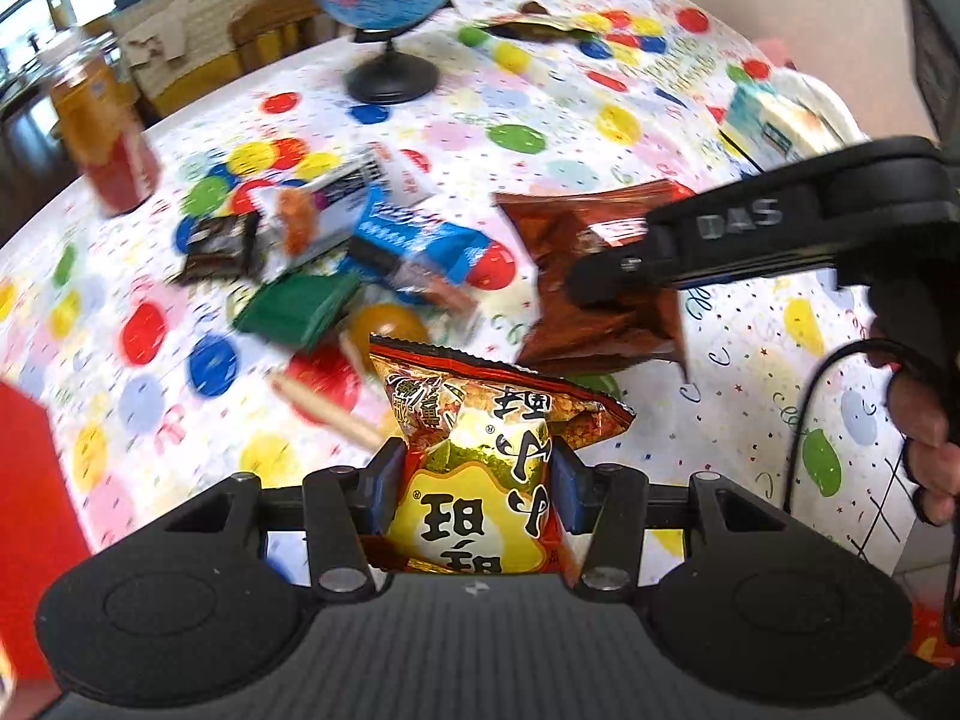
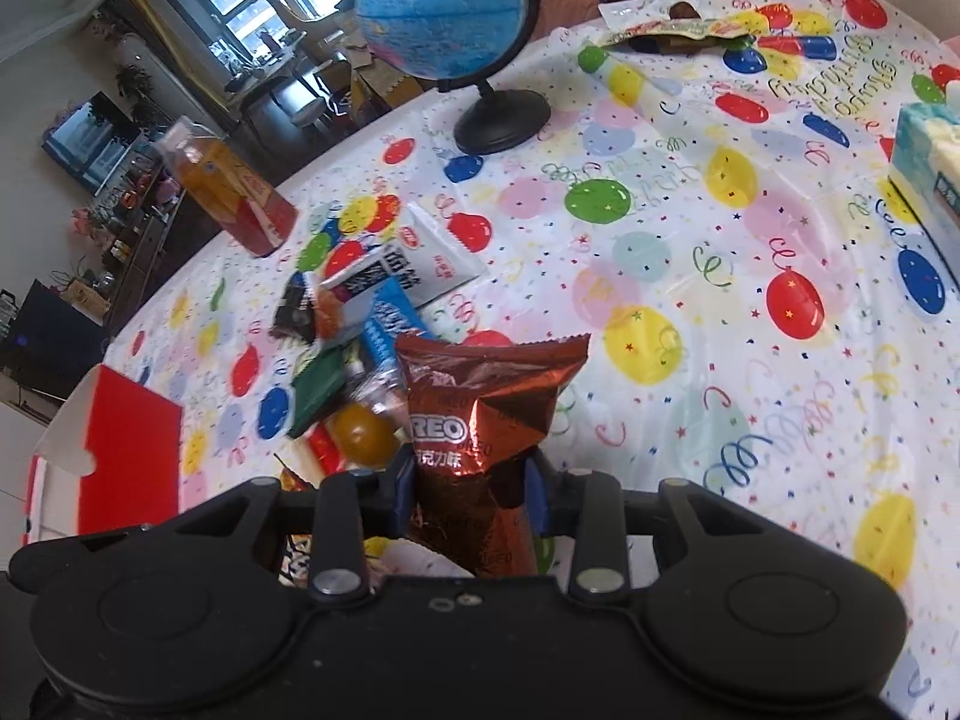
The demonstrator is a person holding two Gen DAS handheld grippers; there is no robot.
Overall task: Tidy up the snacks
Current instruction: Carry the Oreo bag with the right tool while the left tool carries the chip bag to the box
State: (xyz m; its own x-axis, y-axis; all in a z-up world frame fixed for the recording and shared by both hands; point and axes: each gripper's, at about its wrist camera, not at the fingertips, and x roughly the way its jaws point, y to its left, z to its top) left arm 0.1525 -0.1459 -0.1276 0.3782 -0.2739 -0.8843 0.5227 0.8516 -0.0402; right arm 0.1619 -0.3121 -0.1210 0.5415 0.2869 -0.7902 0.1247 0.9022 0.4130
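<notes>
— What's each hand got?

— The left gripper point(image 1: 477, 483) is clenched on a yellow bag point(image 1: 486, 468), pads pinching its middle, the serrated top edge sticking out ahead. The right gripper point(image 2: 471, 495) is clamped on a brown Oreo bag point(image 2: 486, 414), held above the cloth; from the left camera you can see that bag point(image 1: 594, 282) hanging off the black tool.

— And the other snacks?

— Heaped in one pile point(image 2: 360, 324) toward the left side of the table point(image 2: 690, 276): a white pack, a blue one, a dark one, a green one, something round and orange at the near edge. They overlap, so I can't tell which lies on which.

— Room to move?

— To the right of the pile the balloon cloth lies bare right across to the tissue box point(image 2: 927, 180) at the right edge. A globe point(image 2: 456, 30) stands behind the pile, well apart from it, and a bottle point(image 2: 231, 192) stands near the left rim. A red box point(image 2: 129, 456) sits at the near left edge, just beside the pile. More wrappers point(image 2: 678, 30) lie at the far rim.
</notes>
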